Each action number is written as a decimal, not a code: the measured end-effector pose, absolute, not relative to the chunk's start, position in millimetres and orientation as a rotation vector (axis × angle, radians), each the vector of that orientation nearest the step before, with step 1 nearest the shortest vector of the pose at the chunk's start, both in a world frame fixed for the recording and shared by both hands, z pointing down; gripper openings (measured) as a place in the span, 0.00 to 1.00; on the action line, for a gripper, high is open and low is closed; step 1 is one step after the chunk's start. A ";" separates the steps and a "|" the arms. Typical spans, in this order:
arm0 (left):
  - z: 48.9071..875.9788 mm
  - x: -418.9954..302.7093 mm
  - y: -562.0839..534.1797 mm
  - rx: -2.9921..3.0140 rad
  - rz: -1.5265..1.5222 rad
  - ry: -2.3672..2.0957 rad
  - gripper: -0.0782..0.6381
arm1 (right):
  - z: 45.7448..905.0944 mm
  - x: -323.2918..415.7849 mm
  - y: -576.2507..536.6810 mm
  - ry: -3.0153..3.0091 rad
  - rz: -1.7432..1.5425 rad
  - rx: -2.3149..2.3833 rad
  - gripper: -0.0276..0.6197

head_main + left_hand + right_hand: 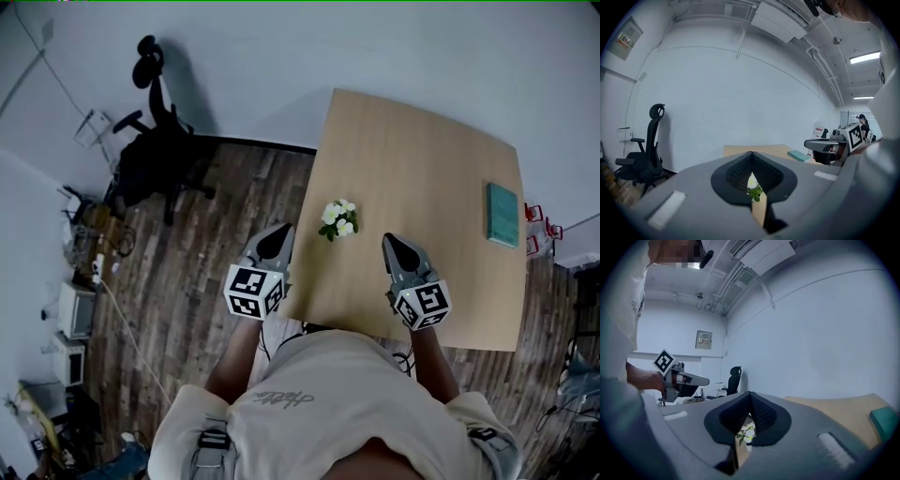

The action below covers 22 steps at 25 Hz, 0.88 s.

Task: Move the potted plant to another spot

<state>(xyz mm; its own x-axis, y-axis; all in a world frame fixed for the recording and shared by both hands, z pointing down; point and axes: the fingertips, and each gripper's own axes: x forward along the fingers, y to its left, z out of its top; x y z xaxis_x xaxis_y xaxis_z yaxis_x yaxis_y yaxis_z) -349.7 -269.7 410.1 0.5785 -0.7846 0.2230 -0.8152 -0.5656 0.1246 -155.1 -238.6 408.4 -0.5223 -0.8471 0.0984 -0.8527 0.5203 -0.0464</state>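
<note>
The potted plant, small with white flowers and green leaves, stands on the wooden table near its left front. My left gripper hovers over the table's left edge, just left of the plant, its jaws shut and empty. My right gripper is held to the right of the plant, also shut on nothing. In the left gripper view the plant shows through the gap below the closed tips of the left gripper. The right gripper view shows the plant the same way under the right gripper.
A teal book lies near the table's right edge. A black office chair stands on the wood floor to the left, with boxes and cables along the left wall. A white wall lies beyond the table.
</note>
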 end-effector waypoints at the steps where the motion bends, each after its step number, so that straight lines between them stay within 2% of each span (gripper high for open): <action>1: 401.5 -348.0 -271.7 2.605 0.188 -1.345 0.13 | 399.4 -153.3 -240.5 -2.690 0.106 1.504 0.05; 13: 327.2 -338.8 -288.2 2.734 0.042 -1.395 0.13 | 321.9 -141.3 -259.8 -2.740 -0.135 1.529 0.05; 22: 303.0 -330.1 -292.5 2.804 0.014 -1.384 0.13 | 287.4 -133.6 -255.8 -2.767 -0.245 1.526 0.05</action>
<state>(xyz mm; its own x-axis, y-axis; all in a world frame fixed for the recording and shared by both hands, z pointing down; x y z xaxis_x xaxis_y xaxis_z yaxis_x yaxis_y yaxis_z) -330.1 -292.5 303.0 0.6083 -0.7936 0.0148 -0.7937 -0.6082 0.0092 -133.6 -255.8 287.4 -0.5362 -0.8383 -0.0983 -0.8426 0.5247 0.1216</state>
